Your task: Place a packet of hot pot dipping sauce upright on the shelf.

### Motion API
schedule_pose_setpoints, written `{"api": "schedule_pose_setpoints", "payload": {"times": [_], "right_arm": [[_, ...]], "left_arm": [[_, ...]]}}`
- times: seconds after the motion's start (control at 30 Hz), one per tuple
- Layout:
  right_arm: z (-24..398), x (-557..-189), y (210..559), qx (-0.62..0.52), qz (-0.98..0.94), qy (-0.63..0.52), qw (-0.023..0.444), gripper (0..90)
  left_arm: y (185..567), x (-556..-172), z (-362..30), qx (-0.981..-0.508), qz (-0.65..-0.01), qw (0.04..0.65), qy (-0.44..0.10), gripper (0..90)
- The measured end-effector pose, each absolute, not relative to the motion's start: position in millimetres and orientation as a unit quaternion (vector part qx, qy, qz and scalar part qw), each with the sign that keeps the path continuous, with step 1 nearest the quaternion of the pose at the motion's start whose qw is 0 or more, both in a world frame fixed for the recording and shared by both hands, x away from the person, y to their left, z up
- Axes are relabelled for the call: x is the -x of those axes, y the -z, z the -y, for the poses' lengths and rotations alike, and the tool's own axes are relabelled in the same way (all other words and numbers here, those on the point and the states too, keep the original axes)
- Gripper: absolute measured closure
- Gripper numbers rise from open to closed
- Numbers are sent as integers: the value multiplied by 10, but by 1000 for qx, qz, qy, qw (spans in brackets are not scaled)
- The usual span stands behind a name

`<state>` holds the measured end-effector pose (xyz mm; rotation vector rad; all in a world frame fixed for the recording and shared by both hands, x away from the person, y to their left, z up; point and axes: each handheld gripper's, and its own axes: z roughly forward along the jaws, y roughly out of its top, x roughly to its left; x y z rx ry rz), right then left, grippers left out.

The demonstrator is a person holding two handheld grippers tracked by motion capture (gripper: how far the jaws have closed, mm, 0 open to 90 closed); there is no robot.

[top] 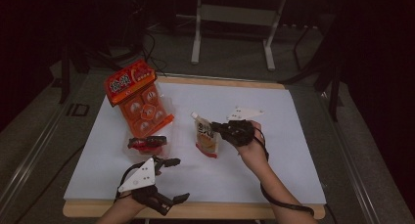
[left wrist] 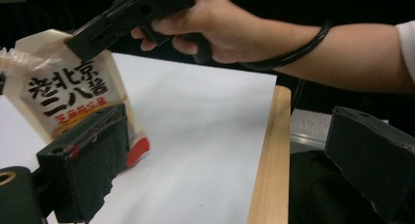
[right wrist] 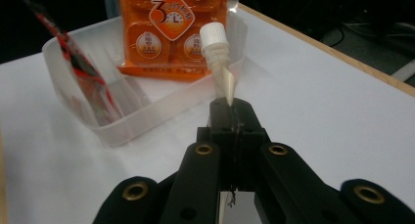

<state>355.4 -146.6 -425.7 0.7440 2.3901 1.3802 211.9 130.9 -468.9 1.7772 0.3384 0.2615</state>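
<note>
The right gripper [top: 217,128] is pinching a spouted sauce pouch [top: 205,138]; the left gripper [top: 178,177] is resting with jaws spread apart.

Glossy plastic film on the sauce pouch [left wrist: 73,94], with a ribbed white plastic cap [right wrist: 214,37]. Clear, smooth plastic for the tray [right wrist: 142,117] behind the pouch, shiny orange foil on the snack pack [right wrist: 173,28] in it. Matt white sheet over the table [left wrist: 195,136], pale bare wood at its edge. Matt black plastic with brass screws on the right hand-held gripper [right wrist: 230,106].

Bare tabletop [top: 274,150] right of pouch [top: 206,140]
</note>
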Motion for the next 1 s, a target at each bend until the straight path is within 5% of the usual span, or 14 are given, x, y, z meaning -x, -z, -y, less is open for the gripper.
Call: {"api": "schedule_pose_setpoints", "payload": {"times": [1.0], "right_arm": [[1819, -2814, 3729, -192, -807, -548, 111, 900]], "left_arm": [[4373, -2228, -1358, -755, -184, 623, -91, 25]]}}
